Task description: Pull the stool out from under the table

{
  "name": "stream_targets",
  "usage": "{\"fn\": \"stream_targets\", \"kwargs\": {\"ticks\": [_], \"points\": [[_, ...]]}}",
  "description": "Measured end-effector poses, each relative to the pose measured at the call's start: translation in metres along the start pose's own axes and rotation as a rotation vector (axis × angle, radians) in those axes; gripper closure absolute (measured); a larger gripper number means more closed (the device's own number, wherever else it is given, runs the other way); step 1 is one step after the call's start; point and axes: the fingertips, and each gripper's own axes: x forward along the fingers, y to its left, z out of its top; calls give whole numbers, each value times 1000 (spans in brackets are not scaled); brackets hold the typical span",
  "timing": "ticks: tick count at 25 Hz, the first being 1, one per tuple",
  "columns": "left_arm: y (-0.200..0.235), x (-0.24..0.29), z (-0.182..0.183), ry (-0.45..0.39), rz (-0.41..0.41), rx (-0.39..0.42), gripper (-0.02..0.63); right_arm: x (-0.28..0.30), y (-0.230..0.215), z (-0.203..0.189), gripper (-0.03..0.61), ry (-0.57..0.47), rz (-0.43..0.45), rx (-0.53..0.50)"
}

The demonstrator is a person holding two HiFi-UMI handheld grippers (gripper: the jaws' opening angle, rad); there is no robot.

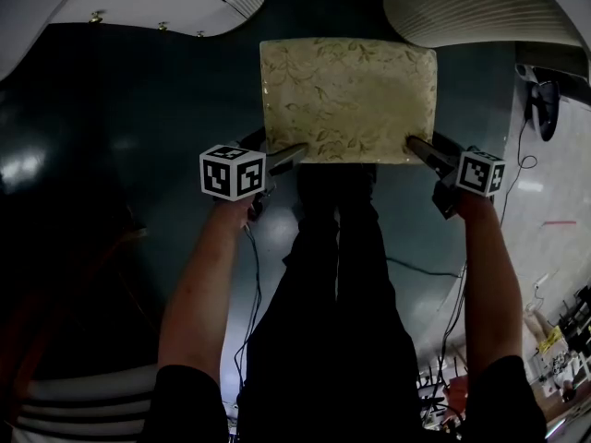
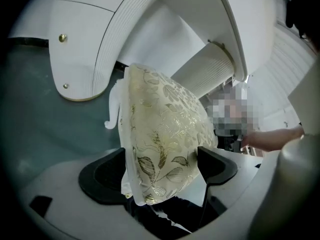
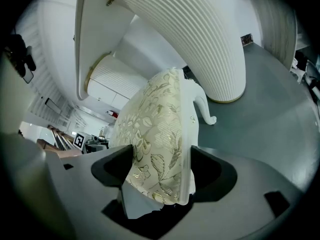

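On the dark floor point(image 1: 138, 109) before the white bench point(image 1: 480, 3), the stool point(image 1: 347, 86) stands with its near edge held: left tongs point(image 1: 288, 158) pinch its left corner, right tongs point(image 1: 417, 149) its right corner.

Cream floral cushioned stool point(image 1: 348, 100) at 12 o'clock; left gripper point(image 1: 292, 154) grips its 7 o'clock corner, right gripper point(image 1: 419, 150) its 5.

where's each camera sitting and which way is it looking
Head view: on the person's head, facing steeply down at the stool; forearms, legs, left hand-held gripper and right hand-held gripper show.
Left gripper view: on that gripper, along its jaws gripping the stool.
Right gripper view: likewise, opposite corner.
All share the floral stool.
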Motion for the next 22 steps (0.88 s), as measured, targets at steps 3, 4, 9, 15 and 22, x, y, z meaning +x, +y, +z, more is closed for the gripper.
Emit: {"fn": "stream_targets", "kwargs": {"ticks": [3,4,9,15,22], "points": [[3,-2,4,-19,7,-34,175,0,1,-4,273,-12,-3,12],[4,-2,4,-19,8,-39,176,0,1,-4,273,-20,-6,11],[5,-2,5,-21,14,-45,176,0,-1,-5,273,-24,-13,10],[5,-3,5,-22,34,-46,176,1,0,-10,275,-6,11,39],[0,-4,4,22,69,-89,176,1,-1,-6,276,81,72,33]]}}
